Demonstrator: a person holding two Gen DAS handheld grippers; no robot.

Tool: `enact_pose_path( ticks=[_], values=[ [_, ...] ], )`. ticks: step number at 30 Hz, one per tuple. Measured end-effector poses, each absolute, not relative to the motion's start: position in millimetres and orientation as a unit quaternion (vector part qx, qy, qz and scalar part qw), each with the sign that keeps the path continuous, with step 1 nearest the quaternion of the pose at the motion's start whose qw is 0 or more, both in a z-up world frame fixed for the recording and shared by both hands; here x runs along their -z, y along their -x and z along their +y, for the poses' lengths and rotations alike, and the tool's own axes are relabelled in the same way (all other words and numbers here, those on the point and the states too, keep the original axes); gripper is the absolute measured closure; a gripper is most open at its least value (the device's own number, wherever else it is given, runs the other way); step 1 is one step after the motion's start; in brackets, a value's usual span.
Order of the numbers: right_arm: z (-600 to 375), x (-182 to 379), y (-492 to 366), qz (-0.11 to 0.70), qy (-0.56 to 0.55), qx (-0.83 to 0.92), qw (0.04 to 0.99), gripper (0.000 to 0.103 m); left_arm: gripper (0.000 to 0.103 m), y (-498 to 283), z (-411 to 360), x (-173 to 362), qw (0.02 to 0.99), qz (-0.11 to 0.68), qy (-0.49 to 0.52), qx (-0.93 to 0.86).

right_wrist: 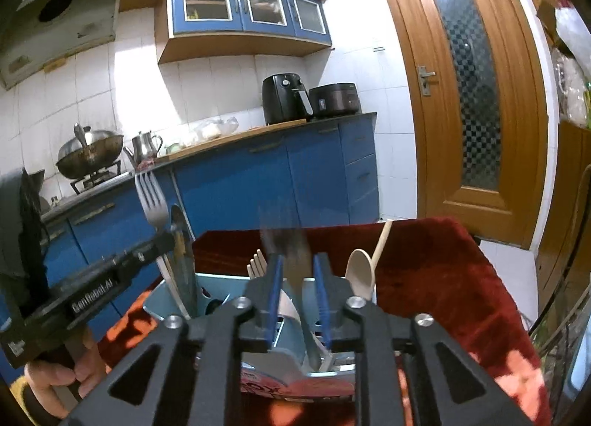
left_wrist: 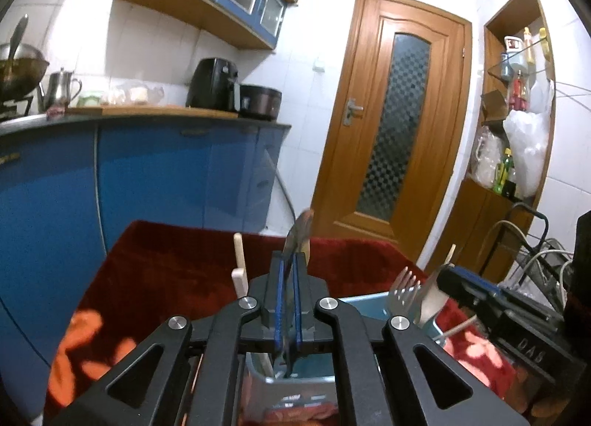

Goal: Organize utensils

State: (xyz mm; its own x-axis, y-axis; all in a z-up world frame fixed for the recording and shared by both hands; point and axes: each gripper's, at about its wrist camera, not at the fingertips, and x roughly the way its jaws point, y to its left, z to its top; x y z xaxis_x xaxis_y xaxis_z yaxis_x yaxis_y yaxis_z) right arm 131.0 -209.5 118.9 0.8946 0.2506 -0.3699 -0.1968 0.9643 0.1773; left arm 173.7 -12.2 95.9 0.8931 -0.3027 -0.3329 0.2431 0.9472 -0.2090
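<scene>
Metal fork [right_wrist: 149, 201]: bright, polished. Spoon [right_wrist: 361, 272]: pale wood, matt, smooth. Holder [right_wrist: 221, 287]: blue plastic, smooth, slight sheen. Cloth [left_wrist: 173, 263]: red, velvety nap, orange print. Door [left_wrist: 397, 112]: varnished wood, textured glass pane. Kettle [left_wrist: 61, 88]: shiny steel. Wall [left_wrist: 155, 38]: glossy white tiles.

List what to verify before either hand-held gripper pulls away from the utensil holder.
1. Left hand-held gripper shut on the metal utensil: not ok, it is not released.
2. That utensil's lower end inside the blue holder: ok.
3. Right hand-held gripper pads off the fork: ok, gaps show on both sides.
4. Fork at rest in the holder: cannot tell, it is blurred.
5. Wooden spoon clear of the right gripper: ok.
</scene>
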Motion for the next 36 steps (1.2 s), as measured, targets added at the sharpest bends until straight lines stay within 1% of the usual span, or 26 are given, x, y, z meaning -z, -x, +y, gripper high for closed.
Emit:
enact_pose_path(
  ticks=[3,4,13,25,31,36],
  values=[
    [-211,-123,-125,0.19,-0.068,-0.115,0.973,0.079,0.085,-171,-11,-94,0.968,0.191,0.083,0.141],
    [-211,-125,-124,0.188,-0.066,-0.114,0.973,0.079,0.083,-170,-11,-94,0.968,0.192,0.083,0.141],
    [-216,-139,-106,0.174,-0.077,-0.121,0.974,0.079,0.08,-146,-11,-109,0.968,0.189,0.072,0.147],
    [-213,-154,-64,0.164,-0.079,-0.138,0.973,0.079,0.08,-91,-12,-129,0.97,0.184,0.041,0.15],
    [-211,-157,-38,0.166,-0.08,-0.146,0.972,0.078,0.08,-61,-9,-132,0.97,0.187,0.038,0.147],
    [-207,-156,-12,0.167,-0.077,-0.155,0.971,0.076,0.08,-42,-3,-132,0.97,0.194,0.044,0.142]
  ],
)
